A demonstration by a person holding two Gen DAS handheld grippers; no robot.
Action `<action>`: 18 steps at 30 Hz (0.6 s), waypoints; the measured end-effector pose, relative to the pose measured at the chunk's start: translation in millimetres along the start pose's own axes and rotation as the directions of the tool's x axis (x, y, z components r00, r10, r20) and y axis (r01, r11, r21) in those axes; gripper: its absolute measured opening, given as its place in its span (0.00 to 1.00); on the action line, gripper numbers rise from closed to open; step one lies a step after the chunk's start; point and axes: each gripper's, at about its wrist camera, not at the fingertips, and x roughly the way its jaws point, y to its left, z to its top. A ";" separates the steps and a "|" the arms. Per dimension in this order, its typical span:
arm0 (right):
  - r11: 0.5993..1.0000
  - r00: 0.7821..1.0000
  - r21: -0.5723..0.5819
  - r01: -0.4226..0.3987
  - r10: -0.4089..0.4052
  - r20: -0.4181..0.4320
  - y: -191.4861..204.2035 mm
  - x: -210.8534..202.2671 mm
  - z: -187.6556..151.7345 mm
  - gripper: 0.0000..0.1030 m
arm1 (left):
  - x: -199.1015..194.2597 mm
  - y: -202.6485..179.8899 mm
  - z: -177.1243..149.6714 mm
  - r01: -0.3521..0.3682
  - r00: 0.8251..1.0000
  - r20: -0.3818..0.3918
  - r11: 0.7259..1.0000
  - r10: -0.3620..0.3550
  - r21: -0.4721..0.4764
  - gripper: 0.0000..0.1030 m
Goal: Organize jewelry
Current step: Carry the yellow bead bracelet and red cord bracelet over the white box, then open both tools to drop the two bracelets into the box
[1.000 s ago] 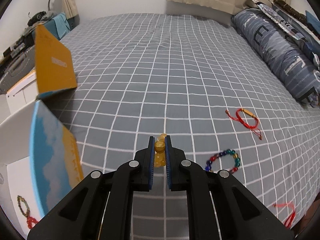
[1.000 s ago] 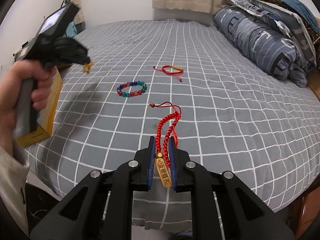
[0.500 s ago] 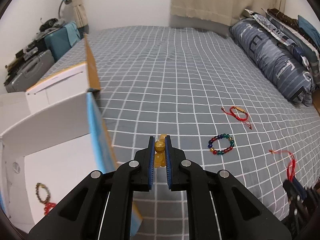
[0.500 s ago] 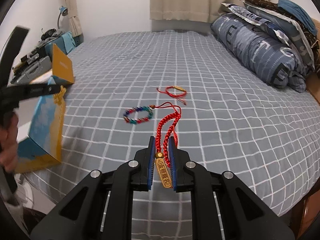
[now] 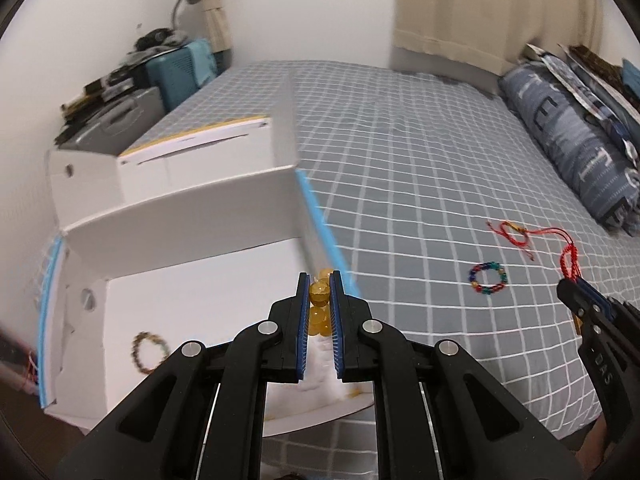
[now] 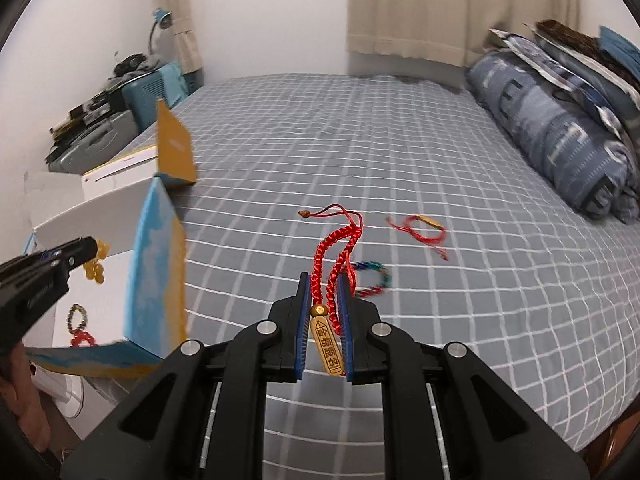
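Left gripper (image 5: 319, 294): jaws nearly closed, clamped on a yellow bead bracelet (image 5: 320, 295); beads pinched between the blue pads, the rest of the strand hanging down behind them. Directly ahead of and below these jaws lies the open white box (image 5: 192, 216), blue-edged wall just beside the fingertips. Inside it, to the lower left of the jaws, a dark bead bracelet (image 5: 151, 352) rests on the floor of the box. Right gripper (image 6: 324, 312): jaws narrowly apart, gripping a red braided cord bracelet (image 6: 334, 256) with a gold tag (image 6: 329, 350); the tag sits between the pads, the braid extends forward past the tips. On the grey checked bedspread (image 6: 440, 300), just ahead and right of the right jaws, a multicolour bead bracelet (image 6: 374, 278), partly hidden by the braid. Farther ahead-right, a thin red string bracelet (image 6: 424, 228). Edges blurred.
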 end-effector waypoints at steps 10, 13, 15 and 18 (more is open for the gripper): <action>0.991 0.996 -0.101 -0.083 0.085 0.007 86.7 4.8 12.2 0.12 | -11.8 76.9 -8.7 -0.099 0.995 0.000 0.991 0.099 -0.091 0.09; 0.986 0.994 -0.129 -0.107 0.108 0.004 113.7 6.8 13.9 0.12 | -9.8 99.7 -13.0 -0.120 0.993 -0.017 0.986 0.119 -0.118 0.09; 0.982 0.992 -0.147 -0.123 0.124 -0.001 131.5 9.2 15.1 0.12 | -9.3 113.9 -15.5 -0.132 0.991 -0.020 0.982 0.131 -0.133 0.09; 0.974 0.990 -0.174 -0.143 0.144 -0.009 157.4 13.4 14.6 0.12 | -8.2 128.2 -20.3 -0.146 0.989 -0.027 0.979 0.144 -0.144 0.09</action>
